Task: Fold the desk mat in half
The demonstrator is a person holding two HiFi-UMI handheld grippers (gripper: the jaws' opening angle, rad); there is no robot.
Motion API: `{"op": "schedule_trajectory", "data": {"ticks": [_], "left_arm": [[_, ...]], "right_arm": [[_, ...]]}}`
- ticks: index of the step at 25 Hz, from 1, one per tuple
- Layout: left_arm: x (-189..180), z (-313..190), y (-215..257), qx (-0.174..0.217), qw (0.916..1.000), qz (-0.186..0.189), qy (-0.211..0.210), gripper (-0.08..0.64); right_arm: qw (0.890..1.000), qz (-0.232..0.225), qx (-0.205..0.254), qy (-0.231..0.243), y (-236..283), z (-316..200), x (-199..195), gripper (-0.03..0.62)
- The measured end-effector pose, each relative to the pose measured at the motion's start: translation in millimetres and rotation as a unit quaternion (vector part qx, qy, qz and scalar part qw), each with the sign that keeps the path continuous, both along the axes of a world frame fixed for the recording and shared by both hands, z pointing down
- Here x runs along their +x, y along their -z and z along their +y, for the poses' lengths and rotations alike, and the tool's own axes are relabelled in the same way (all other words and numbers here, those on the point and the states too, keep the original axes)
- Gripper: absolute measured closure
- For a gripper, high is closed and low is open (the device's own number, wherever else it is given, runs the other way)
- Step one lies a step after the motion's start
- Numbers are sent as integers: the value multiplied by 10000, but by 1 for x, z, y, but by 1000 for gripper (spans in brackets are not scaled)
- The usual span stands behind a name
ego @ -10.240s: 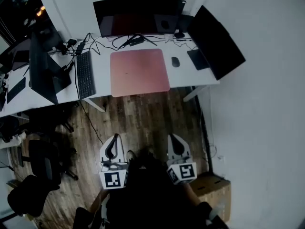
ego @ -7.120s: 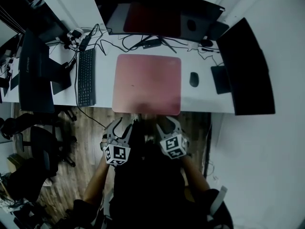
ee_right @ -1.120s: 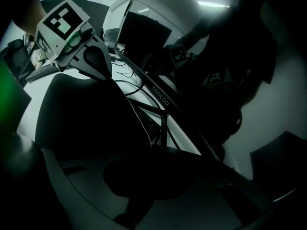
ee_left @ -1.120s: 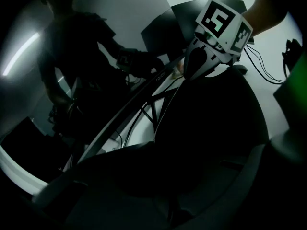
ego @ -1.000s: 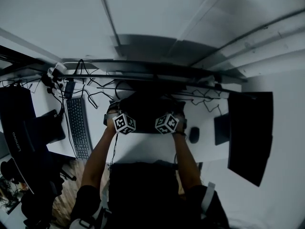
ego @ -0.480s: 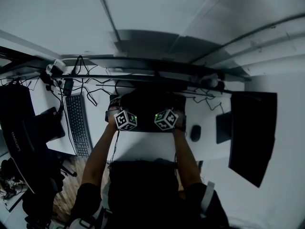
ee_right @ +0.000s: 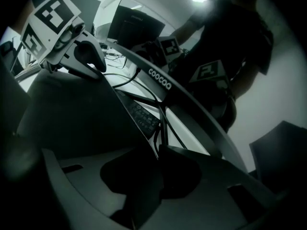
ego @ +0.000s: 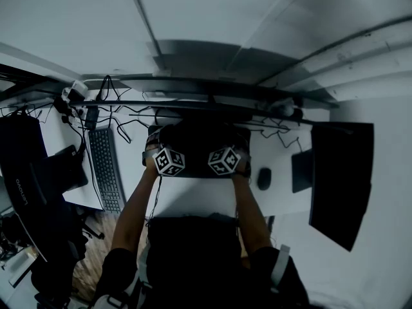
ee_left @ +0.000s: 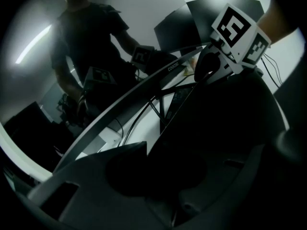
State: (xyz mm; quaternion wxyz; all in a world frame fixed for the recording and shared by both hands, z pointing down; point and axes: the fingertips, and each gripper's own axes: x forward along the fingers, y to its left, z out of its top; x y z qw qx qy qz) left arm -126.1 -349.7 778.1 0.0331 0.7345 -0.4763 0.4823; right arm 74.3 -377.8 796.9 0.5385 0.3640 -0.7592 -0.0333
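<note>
The desk mat (ego: 198,140) lies doubled over at the back of the white desk (ego: 193,198), its dark underside facing up. Both grippers rest side by side on it, just in front of the curved monitor (ego: 206,94). My left gripper (ego: 168,154) is on the left and my right gripper (ego: 226,154) on the right. In the left gripper view, the left gripper (ee_left: 153,169) still has the dark mat (ee_left: 216,123) edge between its jaws. The right gripper (ee_right: 156,174) likewise straddles the mat (ee_right: 72,119). Both pairs of jaws have just been opening and no longer pinch it.
A keyboard (ego: 106,169) lies left of the mat and a mouse (ego: 264,179) to its right. A dark monitor (ego: 341,179) stands at the right and another screen (ego: 22,166) at the left. Cables (ego: 129,118) run behind the monitor stand (ee_right: 160,128).
The mat, pink and flat at first, is now doubled over with its dark side up, and both grippers have gone to its far edge. Over the last second the hands barely shift.
</note>
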Motion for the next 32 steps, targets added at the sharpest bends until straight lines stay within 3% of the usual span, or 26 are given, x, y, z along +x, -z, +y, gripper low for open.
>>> {"op": "schedule_trajectory", "data": {"ticks": [9,13,19,25,29,32], "left_arm": [[-2,23,46,214,9957,767,470,455],[-7,42,78,413,9881,1306,704,462],[-21,85,149,946,9610,2382,1036,540],[-31,137,224,1584,9347,2971,1136,554],[-29,168,254,1736,9282,3095,1115,554],[-16,192,274,1639,9241,3330,911,554]], "right_arm": [[9977,-452,211,-460,42,18,12,506],[9912,-986,252,-847,71,37,12,506],[9617,-2269,205,-1526,140,79,1,508],[9271,-3205,376,-1906,191,134,2,540],[9052,-3766,585,-1881,231,169,-4,558],[8972,-3953,751,-1820,257,191,-5,571]]}}
